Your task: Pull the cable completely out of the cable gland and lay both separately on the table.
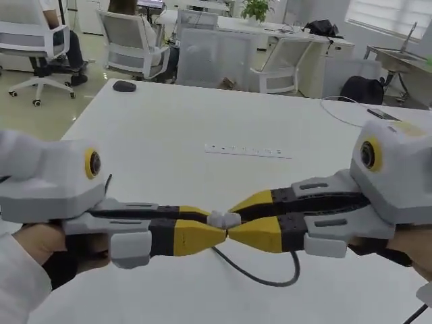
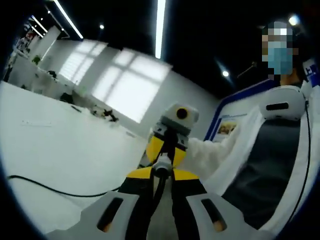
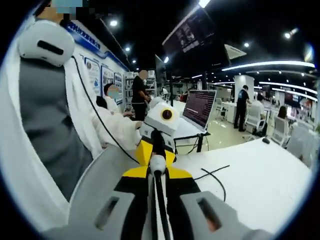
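A small pale grey cable gland (image 1: 224, 219) hangs above the white table (image 1: 202, 121), pinched between two yellow-tipped grippers that meet tip to tip. My left gripper (image 1: 219, 233) comes in from the left and is shut on one end of the gland (image 2: 162, 163). My right gripper (image 1: 235, 233) comes from the right and is shut on the other end of the gland (image 3: 157, 163). The dark cable (image 1: 270, 278) droops in a loop under the tips and lies on the table. In each gripper view the cable (image 2: 156, 192) (image 3: 160, 200) runs back between that gripper's jaws.
A flat white strip (image 1: 246, 150) lies mid-table and a dark computer mouse (image 1: 124, 86) sits at the far left edge. A phone (image 1: 382, 114) and a thin white wire (image 1: 337, 111) are at the far right. Office chairs (image 1: 131, 40) stand beyond the table.
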`<move>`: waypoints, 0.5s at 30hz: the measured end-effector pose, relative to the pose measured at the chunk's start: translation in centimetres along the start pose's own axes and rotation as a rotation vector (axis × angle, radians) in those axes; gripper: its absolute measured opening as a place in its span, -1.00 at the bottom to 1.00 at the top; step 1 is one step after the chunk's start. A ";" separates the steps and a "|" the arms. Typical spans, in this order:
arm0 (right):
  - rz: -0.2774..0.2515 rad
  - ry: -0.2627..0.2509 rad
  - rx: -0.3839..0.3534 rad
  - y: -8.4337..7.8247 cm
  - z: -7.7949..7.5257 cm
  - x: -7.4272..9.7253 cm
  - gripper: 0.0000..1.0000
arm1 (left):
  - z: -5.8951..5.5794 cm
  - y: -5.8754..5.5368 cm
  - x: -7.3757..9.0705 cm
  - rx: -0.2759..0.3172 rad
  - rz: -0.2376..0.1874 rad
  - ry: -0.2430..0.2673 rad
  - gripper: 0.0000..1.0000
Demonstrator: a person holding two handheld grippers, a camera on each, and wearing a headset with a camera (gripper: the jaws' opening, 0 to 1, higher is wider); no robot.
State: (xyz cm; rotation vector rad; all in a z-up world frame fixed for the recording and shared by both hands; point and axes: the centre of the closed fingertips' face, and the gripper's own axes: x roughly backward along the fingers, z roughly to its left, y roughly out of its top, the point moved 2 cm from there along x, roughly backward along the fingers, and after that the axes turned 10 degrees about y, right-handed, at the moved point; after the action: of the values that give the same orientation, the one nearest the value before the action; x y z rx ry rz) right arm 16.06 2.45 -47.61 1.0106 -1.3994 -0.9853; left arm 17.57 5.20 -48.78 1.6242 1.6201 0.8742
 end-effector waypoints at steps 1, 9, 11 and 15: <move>0.014 0.000 0.045 0.0 0.0 0.0 -0.78 | 0.1 -0.1 0.0 0.015 0.004 -0.004 -0.75; 0.016 -0.009 0.093 0.0 -0.1 -0.1 -0.76 | 0.1 0.1 0.1 -0.004 -0.016 0.001 -0.74; -0.009 0.007 -0.026 -0.2 -0.2 -0.2 -0.75 | -0.1 0.0 0.1 -0.046 -0.013 0.008 -0.73; -0.168 0.053 -0.365 0.1 -0.9 0.5 -0.52 | -0.1 0.8 0.3 -0.154 -0.044 0.027 -0.71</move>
State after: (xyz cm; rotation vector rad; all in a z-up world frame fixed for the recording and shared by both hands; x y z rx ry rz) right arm 16.97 1.98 -47.32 0.8802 -1.0526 -1.2746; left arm 17.90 5.55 -48.09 1.4717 1.5608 0.9768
